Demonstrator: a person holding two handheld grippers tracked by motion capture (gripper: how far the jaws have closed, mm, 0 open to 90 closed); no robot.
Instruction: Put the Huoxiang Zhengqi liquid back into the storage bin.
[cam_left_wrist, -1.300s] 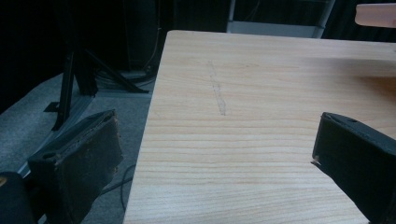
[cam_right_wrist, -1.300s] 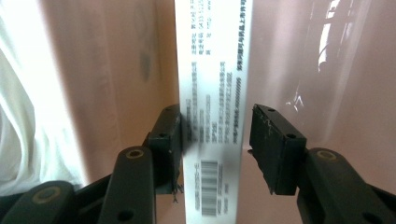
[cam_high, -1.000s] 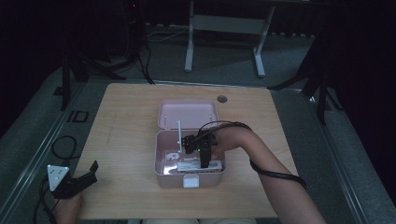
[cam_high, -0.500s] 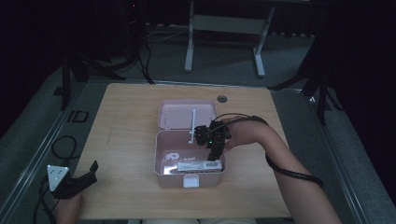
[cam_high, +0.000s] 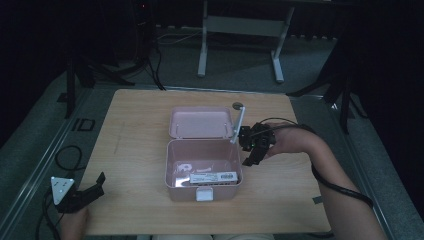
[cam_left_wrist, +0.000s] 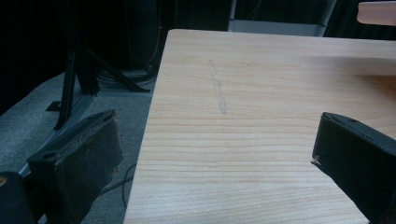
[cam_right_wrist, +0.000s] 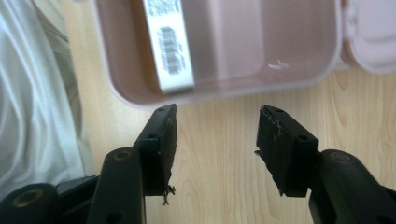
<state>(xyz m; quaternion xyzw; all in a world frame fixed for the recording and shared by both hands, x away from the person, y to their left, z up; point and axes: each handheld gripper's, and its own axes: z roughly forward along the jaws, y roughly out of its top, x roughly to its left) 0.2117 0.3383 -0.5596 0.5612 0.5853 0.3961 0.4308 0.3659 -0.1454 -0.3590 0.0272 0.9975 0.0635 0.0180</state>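
Observation:
A pink box (cam_high: 172, 167) stands open mid-table, its lid (cam_high: 200, 121) laid back behind it. Inside lies a white barcode-labelled packet (cam_high: 212, 176) (cam_right_wrist: 168, 42) with some small pale bits beside it. My right gripper (cam_high: 248, 159) (cam_right_wrist: 215, 135) hovers just outside the box's right wall, over bare wood. Its jaws have just been opening and are open with nothing between them. My left gripper (cam_high: 96, 184) (cam_left_wrist: 215, 154) rests at the table's front left corner, jaws wide open and empty, pointing across the wood.
A small dark round object (cam_high: 238, 105) sits on the table behind the lid. The person's white shirt (cam_right_wrist: 37, 93) is at the left of the right gripper view. A cable (cam_high: 340, 185) trails along the right forearm. The floor drops away left of the table edge (cam_left_wrist: 154, 93).
My right gripper has come up out of the box and moved right, past its wall, with its jaws spreading apart. The left gripper has stayed put.

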